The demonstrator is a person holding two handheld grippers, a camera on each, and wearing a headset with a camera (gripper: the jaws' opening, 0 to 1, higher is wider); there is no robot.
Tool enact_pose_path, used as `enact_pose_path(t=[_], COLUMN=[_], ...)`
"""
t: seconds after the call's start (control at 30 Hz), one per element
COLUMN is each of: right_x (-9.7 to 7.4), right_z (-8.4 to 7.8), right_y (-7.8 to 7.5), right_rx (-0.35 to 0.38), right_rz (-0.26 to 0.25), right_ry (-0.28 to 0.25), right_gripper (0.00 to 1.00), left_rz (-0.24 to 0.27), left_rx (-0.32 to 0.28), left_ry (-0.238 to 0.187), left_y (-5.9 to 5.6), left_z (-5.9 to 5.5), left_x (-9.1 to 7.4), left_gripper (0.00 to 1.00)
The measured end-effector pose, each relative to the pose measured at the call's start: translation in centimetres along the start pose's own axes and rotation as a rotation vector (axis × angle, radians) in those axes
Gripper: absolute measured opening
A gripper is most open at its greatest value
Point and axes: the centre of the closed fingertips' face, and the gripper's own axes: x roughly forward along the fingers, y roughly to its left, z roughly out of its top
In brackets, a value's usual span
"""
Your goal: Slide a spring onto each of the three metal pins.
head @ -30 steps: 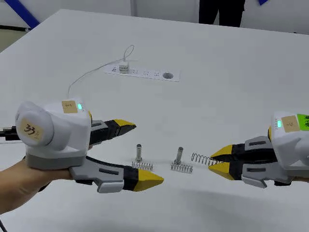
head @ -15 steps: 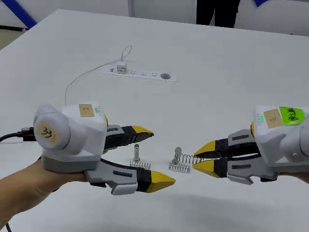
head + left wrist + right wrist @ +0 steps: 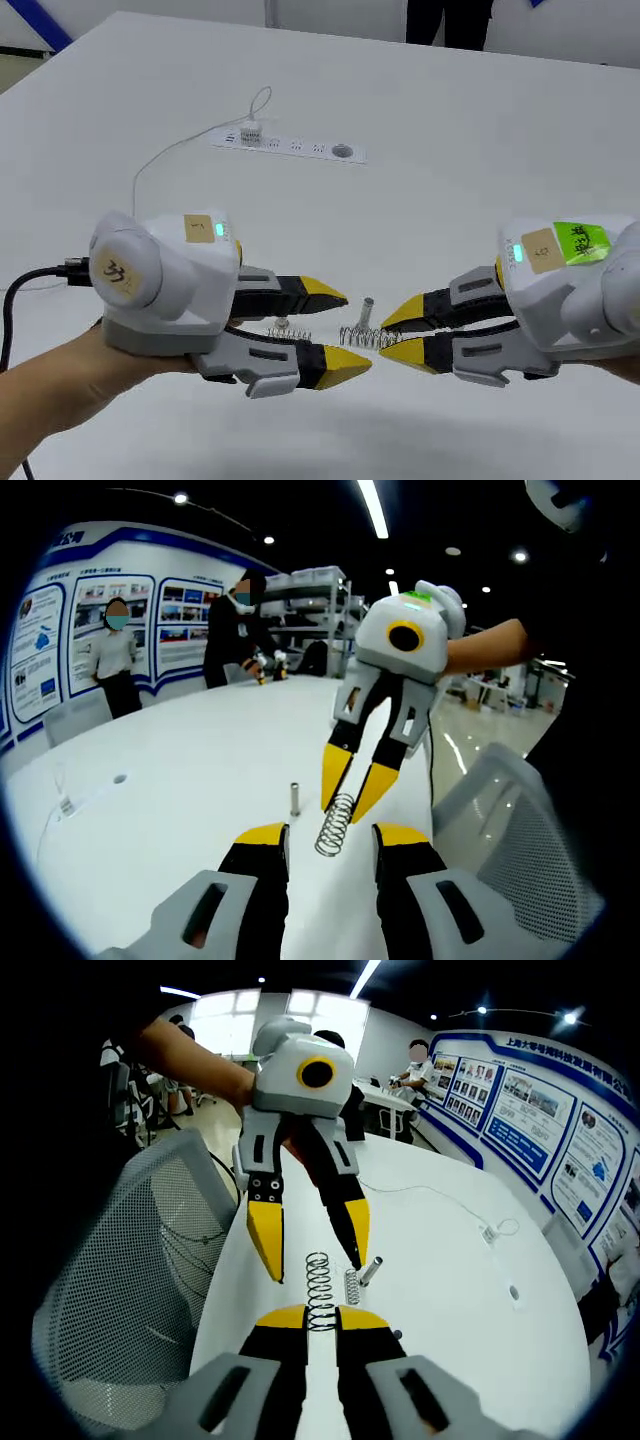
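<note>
On the left, our hand (image 3: pixel 100 362) holds the left gripper (image 3: pixel 340 326) low over the white table (image 3: pixel 480 150). It lies almost flat and points to the right. Its claw is wide open and has nothing in it. Just behind its tips a pin (image 3: pixel 283 322) stands on the table, half hidden. A little more to the right a second pin (image 3: pixel 367 308) stands straight up. Near it the spring (image 3: pixel 333 825) sticks out sideways, with its loose end between the open tips of the left gripper. The right gripper (image 3: pixel 383 336) pinches the other end, so its claw is narrow and closed on the spring. It points to the left. The two grippers face each other, tips close together.
</note>
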Motion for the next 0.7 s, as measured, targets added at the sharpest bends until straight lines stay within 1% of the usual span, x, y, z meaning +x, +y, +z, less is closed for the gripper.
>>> enact_pose_path(t=[0.1,0.2,0.3,0.47,0.53,0.6,0.63,0.7], right_x=[0.03,0.06,0.11,0.23,0.18,0.03,-0.06,-0.2], right_z=[0.11,0.24,0.43,0.45,0.51,0.58,0.68,0.8], right_y=[0.01,0.03,0.1,0.41,0.51,0.48,0.54,0.26], right_rx=[-0.003,-0.011,-0.01,-0.018,-0.02,-0.02,0.003,0.009], right_rz=[0.006,0.012,0.017,0.028,0.032,0.03,0.035,0.024], right_ry=[-0.002,-0.003,-0.007,-0.001,-0.002,-0.007,-0.017,-0.028], right_gripper=[0.1,0.1,0.1,0.1,0.1,0.11,0.11,0.12], left_rz=[-0.01,-0.012,-0.021,-0.031,-0.042,-0.058,-0.056,-0.048], left_rx=[0.001,0.004,0.021,0.037,0.075,0.101,0.119,0.138], left_ry=[-0.003,0.001,0.034,0.045,0.05,0.04,0.036,0.027], left_y=[-0.06,0.04,0.01,-0.21,-0.46,-0.85,-0.81,-0.75], left_z=[0.03,-0.03,-0.55,-0.69,-0.81,-0.74,-0.7,-0.52], left_x=[0.08,0.12,0.13,0.2,0.14,0.0,-0.03,-0.03], left_gripper=[0.25,0.2,0.15,0.13,0.12,0.11,0.11,0.1])
